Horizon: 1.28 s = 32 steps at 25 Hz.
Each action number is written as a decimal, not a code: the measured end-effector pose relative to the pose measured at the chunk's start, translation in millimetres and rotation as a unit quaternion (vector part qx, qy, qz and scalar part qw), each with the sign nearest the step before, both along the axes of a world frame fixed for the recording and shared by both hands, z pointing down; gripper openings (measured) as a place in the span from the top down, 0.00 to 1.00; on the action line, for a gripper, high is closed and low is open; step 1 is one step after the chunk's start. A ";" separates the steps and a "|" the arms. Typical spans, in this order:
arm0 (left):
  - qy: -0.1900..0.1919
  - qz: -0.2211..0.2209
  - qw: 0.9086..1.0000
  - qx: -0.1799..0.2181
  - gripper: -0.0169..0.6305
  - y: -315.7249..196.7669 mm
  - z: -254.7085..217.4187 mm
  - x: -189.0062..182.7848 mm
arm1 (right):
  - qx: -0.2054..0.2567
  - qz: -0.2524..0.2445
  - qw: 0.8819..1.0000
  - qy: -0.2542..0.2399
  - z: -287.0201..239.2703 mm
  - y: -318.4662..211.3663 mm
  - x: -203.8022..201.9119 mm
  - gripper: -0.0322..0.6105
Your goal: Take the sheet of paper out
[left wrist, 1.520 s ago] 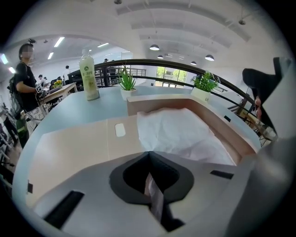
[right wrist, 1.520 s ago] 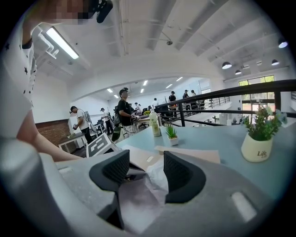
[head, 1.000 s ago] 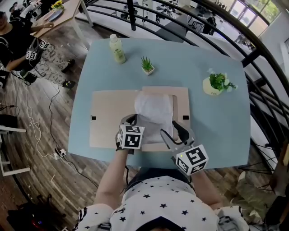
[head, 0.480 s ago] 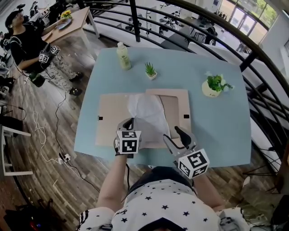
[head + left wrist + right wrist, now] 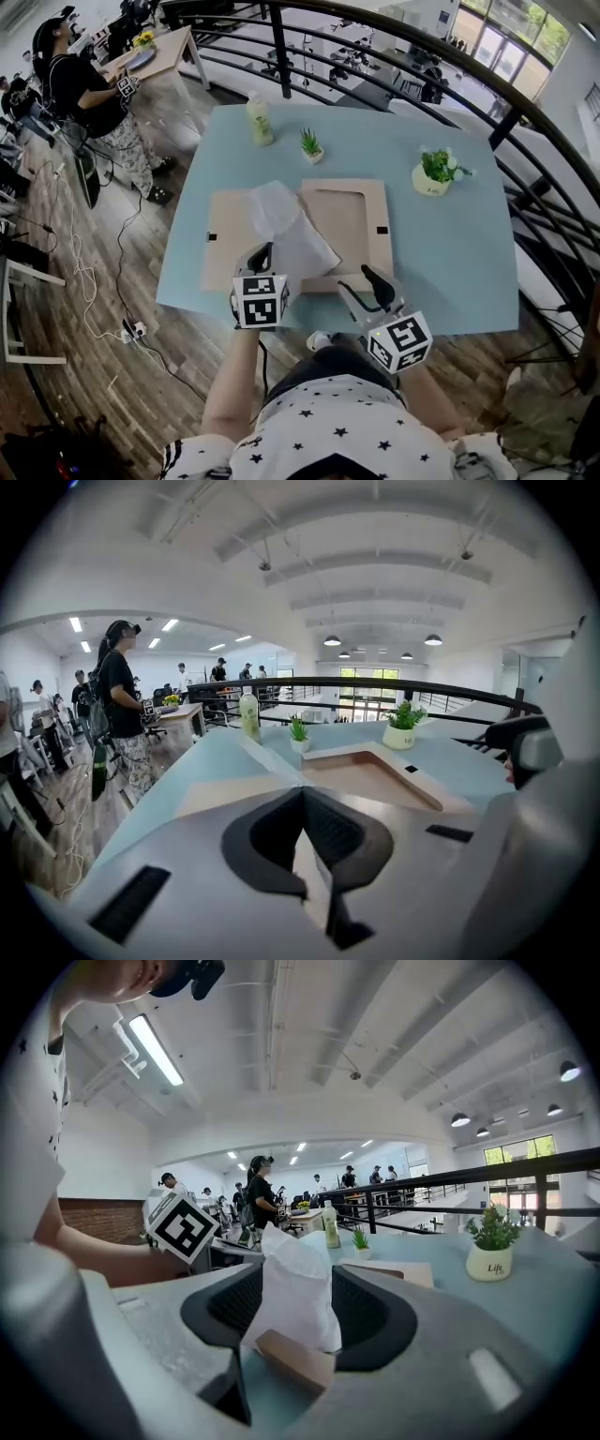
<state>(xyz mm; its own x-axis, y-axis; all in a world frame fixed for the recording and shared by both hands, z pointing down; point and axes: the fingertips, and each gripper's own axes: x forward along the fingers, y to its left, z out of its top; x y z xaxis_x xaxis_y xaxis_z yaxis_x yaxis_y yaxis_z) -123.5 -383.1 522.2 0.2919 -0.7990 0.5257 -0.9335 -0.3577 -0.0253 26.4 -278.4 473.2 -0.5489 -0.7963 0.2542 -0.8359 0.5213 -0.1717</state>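
Note:
A white sheet of paper (image 5: 286,230) hangs lifted over the seam between a flat backing board (image 5: 223,242) and an open wooden frame (image 5: 349,220) on the blue table (image 5: 450,253). My left gripper (image 5: 262,255) is shut on the paper's near edge; in the left gripper view the sheet (image 5: 272,764) runs forward from the closed jaws (image 5: 302,794). My right gripper (image 5: 361,281) stands open at the frame's near edge, holding nothing. In the right gripper view, the paper (image 5: 298,1288) and a frame corner (image 5: 295,1358) show between its wide jaws.
At the back of the table stand a pale green bottle (image 5: 260,117), a small plant (image 5: 310,143) and a potted plant in a white pot (image 5: 433,173). A black railing (image 5: 394,37) curves behind the table. A person (image 5: 84,89) stands far left by another desk.
My left gripper has risen and drawn the paper up and leftward, off the frame's recess, which now lies bare. My right gripper has pulled back toward the table's near edge.

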 end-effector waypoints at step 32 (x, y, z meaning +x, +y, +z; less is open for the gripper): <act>0.084 0.026 0.991 0.100 0.97 223.2 -97.7 -7.3 | 0.053 0.052 0.997 0.019 -37.2 167.9 2.4 0.92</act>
<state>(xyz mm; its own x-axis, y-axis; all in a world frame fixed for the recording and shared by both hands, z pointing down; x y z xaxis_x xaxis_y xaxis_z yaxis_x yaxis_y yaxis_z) -130.8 -159.9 424.4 0.4052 -0.8639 0.2992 -0.9111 -0.4088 0.0534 28.8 -110.5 436.0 -0.4529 -0.8720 0.1857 -0.8915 0.4445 -0.0873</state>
